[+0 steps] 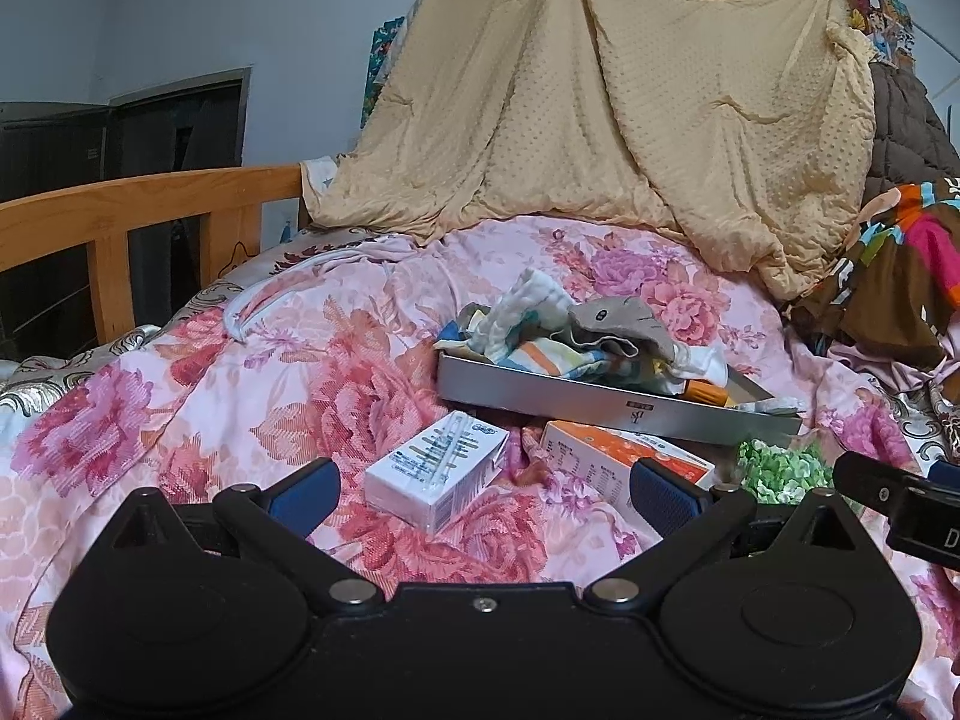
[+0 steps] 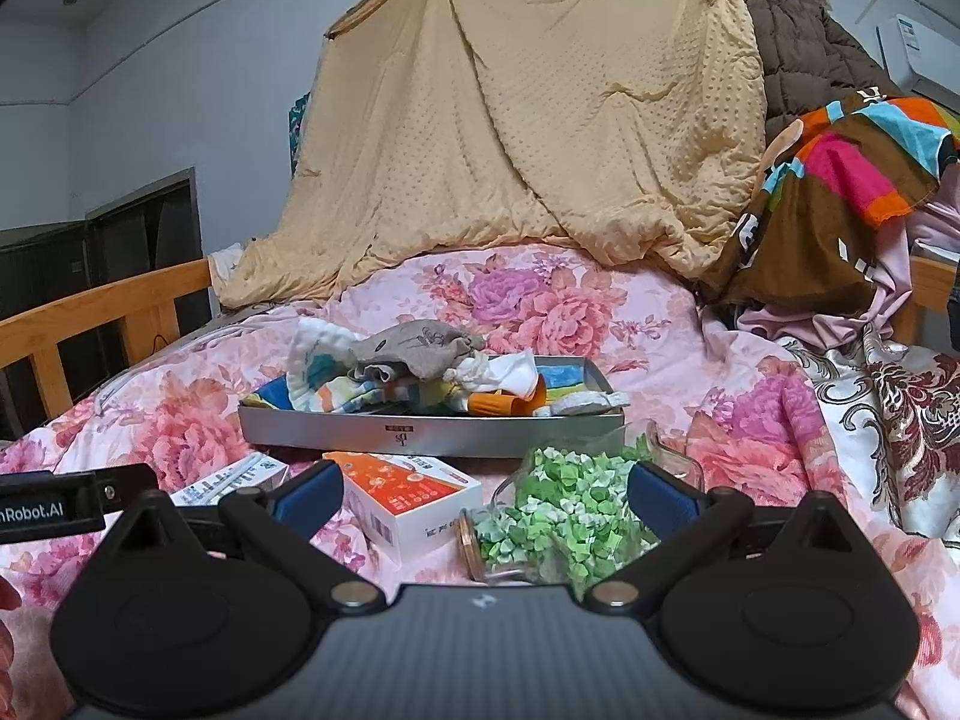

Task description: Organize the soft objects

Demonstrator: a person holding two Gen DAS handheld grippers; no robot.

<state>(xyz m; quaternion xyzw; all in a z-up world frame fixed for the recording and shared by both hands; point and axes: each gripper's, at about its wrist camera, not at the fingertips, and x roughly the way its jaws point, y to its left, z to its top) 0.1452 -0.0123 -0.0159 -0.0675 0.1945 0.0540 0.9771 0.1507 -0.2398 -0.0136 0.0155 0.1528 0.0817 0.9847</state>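
A silver tray (image 1: pixel 600 405) (image 2: pixel 420 435) sits on the floral bedspread and holds a heap of soft things: a striped cloth (image 1: pixel 540 354) (image 2: pixel 342 387), a grey-beige sock (image 1: pixel 624 318) (image 2: pixel 414 348) and white socks (image 2: pixel 510 372). My left gripper (image 1: pixel 480 495) is open, low over the bed, with a white carton (image 1: pixel 435 474) lying between its fingers, untouched. My right gripper (image 2: pixel 480 495) is open too, just above a tipped glass jar of green paper bits (image 2: pixel 558 516). An orange-and-white box (image 1: pixel 624 456) (image 2: pixel 408 495) lies in front of the tray.
A beige quilt (image 2: pixel 528 120) hangs behind the bed, with a brown multicolour blanket (image 2: pixel 840 192) piled at the right. A wooden bed rail (image 1: pixel 120 210) runs along the left. The other gripper's body (image 1: pixel 900 498) (image 2: pixel 60 504) shows at each view's edge.
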